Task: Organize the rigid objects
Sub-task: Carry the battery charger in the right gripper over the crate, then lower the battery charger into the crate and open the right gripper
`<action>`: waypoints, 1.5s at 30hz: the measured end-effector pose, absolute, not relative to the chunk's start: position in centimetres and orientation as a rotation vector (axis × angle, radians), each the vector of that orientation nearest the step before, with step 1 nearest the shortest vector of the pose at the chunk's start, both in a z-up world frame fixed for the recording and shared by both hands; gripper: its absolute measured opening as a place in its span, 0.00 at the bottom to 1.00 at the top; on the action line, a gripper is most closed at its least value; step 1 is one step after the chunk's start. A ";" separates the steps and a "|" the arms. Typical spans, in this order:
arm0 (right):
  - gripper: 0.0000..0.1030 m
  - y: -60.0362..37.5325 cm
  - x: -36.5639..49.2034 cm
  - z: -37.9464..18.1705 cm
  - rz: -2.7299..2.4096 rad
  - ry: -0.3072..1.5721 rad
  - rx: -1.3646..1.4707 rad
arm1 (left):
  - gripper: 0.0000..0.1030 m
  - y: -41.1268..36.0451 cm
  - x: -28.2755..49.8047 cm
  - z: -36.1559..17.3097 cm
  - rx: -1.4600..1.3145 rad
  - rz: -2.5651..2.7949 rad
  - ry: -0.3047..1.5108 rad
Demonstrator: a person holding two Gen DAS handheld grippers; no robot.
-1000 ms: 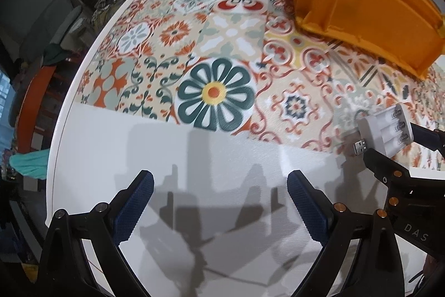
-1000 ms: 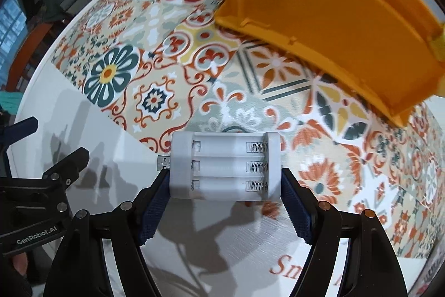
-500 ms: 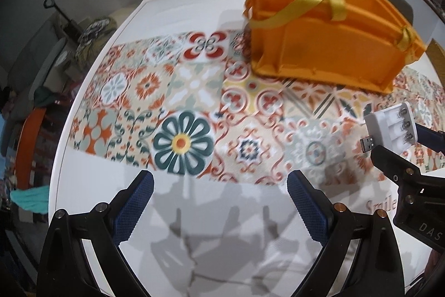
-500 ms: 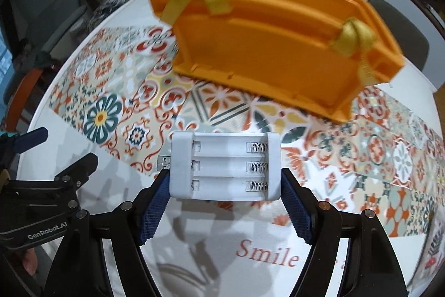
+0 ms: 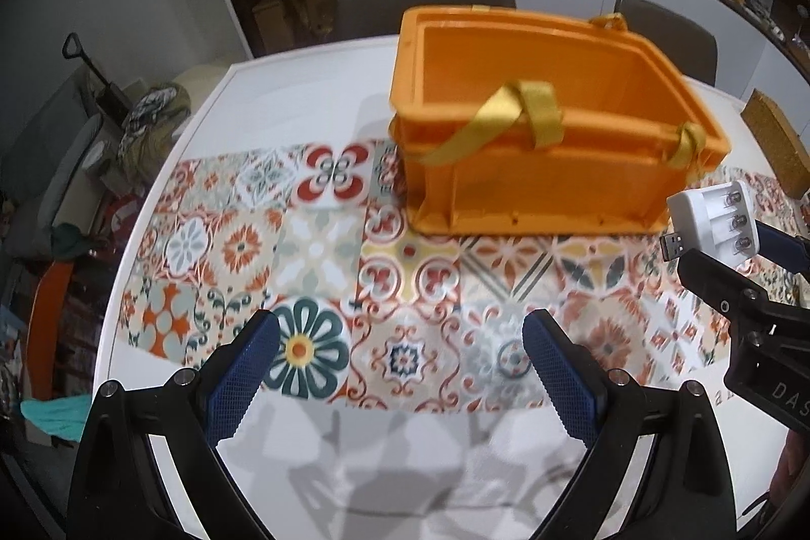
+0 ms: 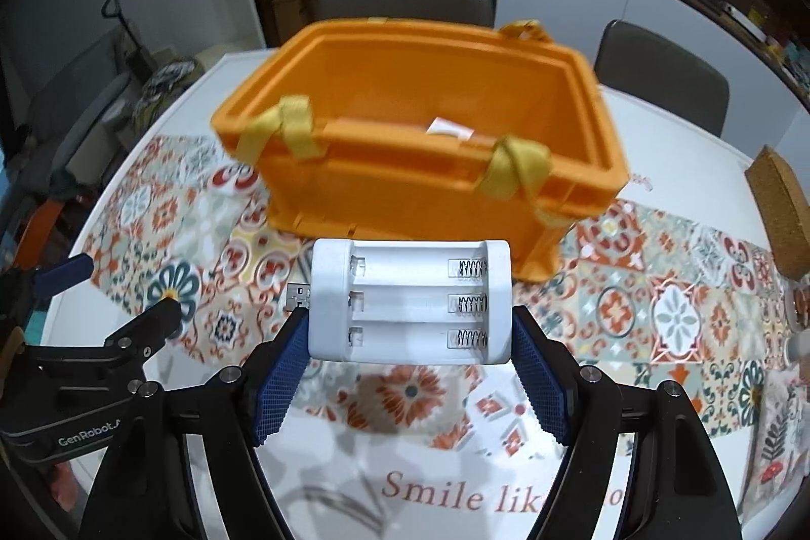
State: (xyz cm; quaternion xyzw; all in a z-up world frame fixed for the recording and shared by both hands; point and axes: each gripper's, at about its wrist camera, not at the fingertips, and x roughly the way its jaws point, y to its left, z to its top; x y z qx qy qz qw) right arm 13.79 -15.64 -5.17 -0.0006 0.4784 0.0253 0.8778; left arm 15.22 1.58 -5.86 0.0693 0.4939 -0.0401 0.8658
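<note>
My right gripper (image 6: 410, 337) is shut on a white battery charger (image 6: 410, 302) with three empty slots and a USB plug on its left end, held above the table in front of an orange crate (image 6: 425, 196) with yellow strap handles. A white item lies inside the crate (image 6: 448, 128). In the left wrist view the charger (image 5: 714, 216) shows at the right edge beside the crate (image 5: 536, 165). My left gripper (image 5: 400, 368) is open and empty above the patterned mat.
A white table (image 5: 283, 105) carries a tiled-pattern mat (image 5: 324, 246). A cork block (image 6: 779, 211) lies at the far right. Grey chairs (image 6: 405, 3) stand behind the table. The left gripper's body (image 6: 81, 368) shows at the right wrist view's left.
Both grippers have risen and pulled back from the table, so the crate's open top has come into view. The charger stays clamped in the right gripper.
</note>
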 end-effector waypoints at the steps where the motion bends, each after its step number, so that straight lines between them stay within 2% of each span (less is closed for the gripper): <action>1: 0.74 -15.9 13.9 -4.7 0.047 0.987 0.005 | 0.95 1.4 15.4 -5.5 0.143 -0.085 1.024; 22: 0.74 -18.8 17.8 -0.3 -0.040 0.881 0.053 | 0.95 -1.1 20.5 -1.1 0.146 -0.143 0.924; 25: 0.74 -19.2 19.1 -0.1 -0.044 0.885 0.074 | 0.98 -1.3 21.6 -0.5 0.144 -0.142 0.911; 45: 0.74 -19.4 25.4 -2.1 -0.063 0.967 0.082 | 1.00 -1.3 26.6 -1.3 0.123 -0.132 0.950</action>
